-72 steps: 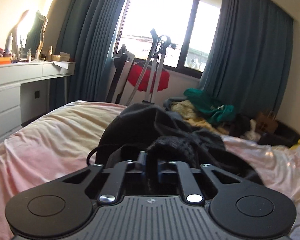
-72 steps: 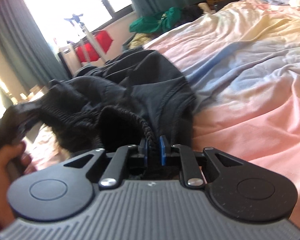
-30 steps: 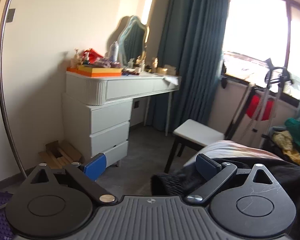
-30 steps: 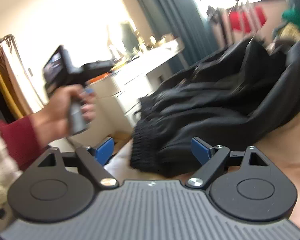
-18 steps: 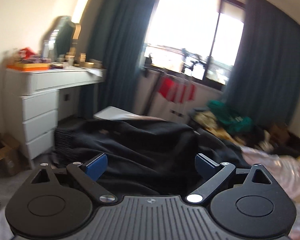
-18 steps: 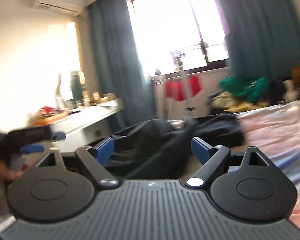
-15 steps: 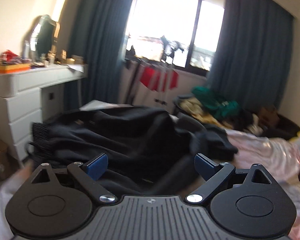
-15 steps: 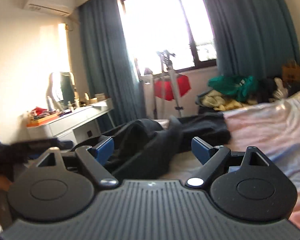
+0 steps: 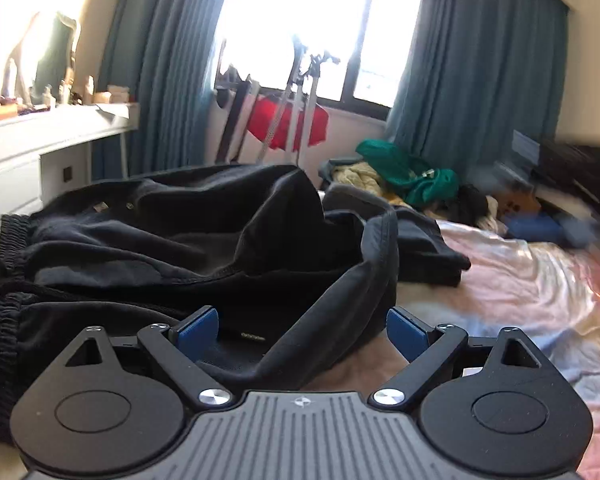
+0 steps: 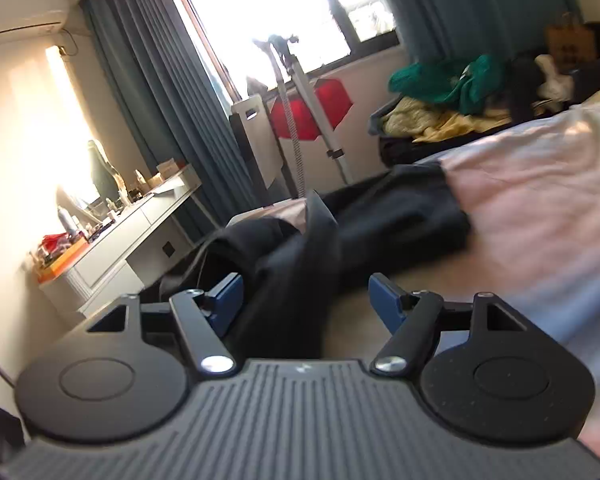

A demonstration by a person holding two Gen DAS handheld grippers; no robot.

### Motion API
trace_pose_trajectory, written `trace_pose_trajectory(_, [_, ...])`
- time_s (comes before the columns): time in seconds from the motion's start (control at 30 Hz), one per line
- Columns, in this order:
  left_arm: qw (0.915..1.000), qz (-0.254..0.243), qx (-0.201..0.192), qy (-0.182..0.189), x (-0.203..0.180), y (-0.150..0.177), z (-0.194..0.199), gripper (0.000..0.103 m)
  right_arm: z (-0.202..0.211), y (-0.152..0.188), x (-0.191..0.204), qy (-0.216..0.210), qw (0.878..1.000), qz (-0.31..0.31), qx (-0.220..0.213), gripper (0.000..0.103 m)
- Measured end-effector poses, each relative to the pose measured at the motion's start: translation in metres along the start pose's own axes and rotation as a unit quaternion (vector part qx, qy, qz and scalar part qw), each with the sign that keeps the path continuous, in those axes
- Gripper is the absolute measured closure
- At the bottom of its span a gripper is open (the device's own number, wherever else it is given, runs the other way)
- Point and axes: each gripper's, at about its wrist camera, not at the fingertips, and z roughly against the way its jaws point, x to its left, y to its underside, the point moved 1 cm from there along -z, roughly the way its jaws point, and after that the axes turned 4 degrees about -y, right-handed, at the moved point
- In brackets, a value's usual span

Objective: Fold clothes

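- A bed [image 9: 520,280] with pink and pale blue sheets.
- A white dressing table [image 10: 140,232] by the wall, cluttered with bottles and a mirror [image 9: 54,60].
- Teal curtains [image 9: 476,80] flank a bright window [image 9: 300,20].
- A red cloth [image 9: 288,122] hangs below the window.
- A green garment [image 9: 404,172] tops a heap beyond the bed's far edge.

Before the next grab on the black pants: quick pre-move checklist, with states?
1. Left claw open, nothing held: ok.
2. Right claw open, nothing held: ok.
3. Black pants fully on the bed: cannot tell, left edge hidden.
4. Pants lying flat: not ok, bunched, with a raised fold.
5. Ribbed waistband visible for a grasp: ok, at far left.
6. Right view sharp enough to aim: not ok, blurred.
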Motion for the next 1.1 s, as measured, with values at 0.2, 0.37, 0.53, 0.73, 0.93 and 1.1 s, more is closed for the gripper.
trace_pose_trajectory(0.2, [0.9994, -0.004, 0.012, 0.031, 0.020, 0.010, -0.031, 0.010, -0.172, -0.069, -0.002, 0.022, 0.998, -0.029, 0.059, 0.040])
trace_pose_trajectory(0.37, [0.9993, -0.008, 0.011, 0.036, 0.025, 0.022, -0.061, 0.011, -0.243, -0.074, -0.004, 0.052, 0.995, -0.044, 0.073, 0.048])
trace_pose_trajectory(0.53, [0.9981, -0.006, 0.008, 0.060, 0.028, 0.028, -0.079, 0.014, -0.266, -0.066, -0.002, 0.087, 0.994, -0.015, 0.071, 0.096])
trace_pose_trajectory(0.73, [0.9948, 0.007, 0.033, 0.096, 0.037, 0.023, -0.090, 0.044, -0.239, -0.067, 0.004, 0.101, 0.994, 0.010, 0.034, 0.098])
trace_pose_trajectory(0.93, [0.9953, 0.000, 0.029, 0.092, 0.038, 0.016, -0.084, 0.097, -0.104, -0.068, 0.013, 0.092, 0.995, 0.021, -0.020, 0.098])
trace_pose_trajectory(1.1, [0.9948, 0.027, -0.038, 0.091, 0.055, -0.011, -0.036, 0.098, 0.010, -0.039, 0.005, 0.094, 0.994, -0.027, -0.049, 0.098])
